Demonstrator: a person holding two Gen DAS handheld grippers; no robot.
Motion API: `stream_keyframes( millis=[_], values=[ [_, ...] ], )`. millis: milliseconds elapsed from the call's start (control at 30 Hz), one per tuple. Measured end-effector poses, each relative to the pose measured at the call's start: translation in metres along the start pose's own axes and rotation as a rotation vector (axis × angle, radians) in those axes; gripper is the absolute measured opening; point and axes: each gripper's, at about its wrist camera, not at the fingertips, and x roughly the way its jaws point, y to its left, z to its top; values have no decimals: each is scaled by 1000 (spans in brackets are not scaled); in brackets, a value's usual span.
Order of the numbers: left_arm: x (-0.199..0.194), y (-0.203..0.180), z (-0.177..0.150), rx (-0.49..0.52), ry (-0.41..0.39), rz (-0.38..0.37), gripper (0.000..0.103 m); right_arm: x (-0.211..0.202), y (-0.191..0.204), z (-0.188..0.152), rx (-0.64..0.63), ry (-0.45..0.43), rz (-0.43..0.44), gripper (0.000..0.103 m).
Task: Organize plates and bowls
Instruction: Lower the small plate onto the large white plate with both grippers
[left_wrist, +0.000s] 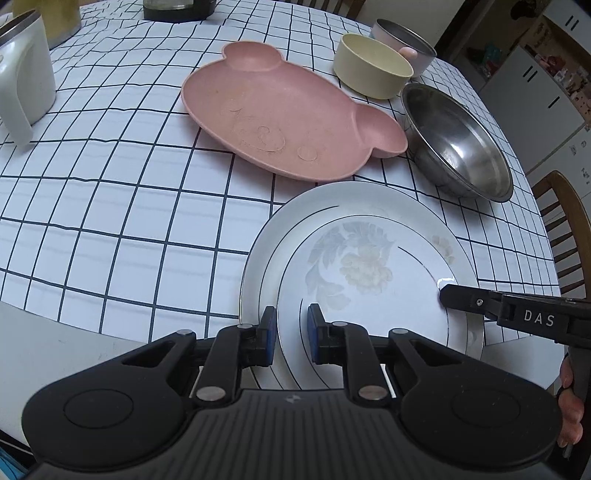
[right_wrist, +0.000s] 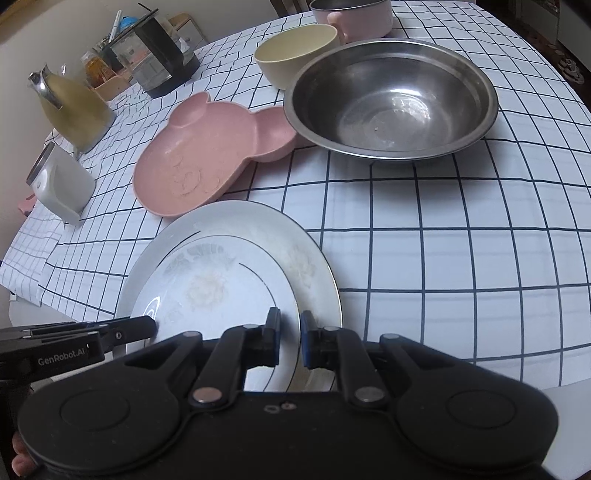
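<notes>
A small white floral plate (left_wrist: 365, 269) lies on a larger white plate (left_wrist: 266, 236) near the table's front edge. My left gripper (left_wrist: 291, 319) is shut on the small plate's left rim. My right gripper (right_wrist: 290, 325) is shut on its right rim (right_wrist: 295, 310); it also shows in the left wrist view (left_wrist: 447, 293). The small plate (right_wrist: 214, 295) and large plate (right_wrist: 317, 266) also show in the right wrist view. Beyond are a pink bear-shaped plate (left_wrist: 280, 110), a steel bowl (left_wrist: 458, 144), a cream bowl (left_wrist: 371, 64) and a pink-handled pot (left_wrist: 406, 40).
A white kettle (left_wrist: 22, 74) stands at the left, with a yellow jug (right_wrist: 74, 107) and a dark container (right_wrist: 159, 59) behind. The checked tablecloth (left_wrist: 110, 221) covers the table. A wooden chair (left_wrist: 565, 221) stands at the right.
</notes>
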Motion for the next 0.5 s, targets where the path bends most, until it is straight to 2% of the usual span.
stream_keyframes(
  millis=[300, 500],
  values=[
    [1, 4, 3, -1, 30, -11, 16, 4, -3, 3, 8, 1, 7, 12],
    [-7, 8, 4, 1, 28, -15, 16, 6, 5, 3, -57, 1, -27, 8]
  ],
)
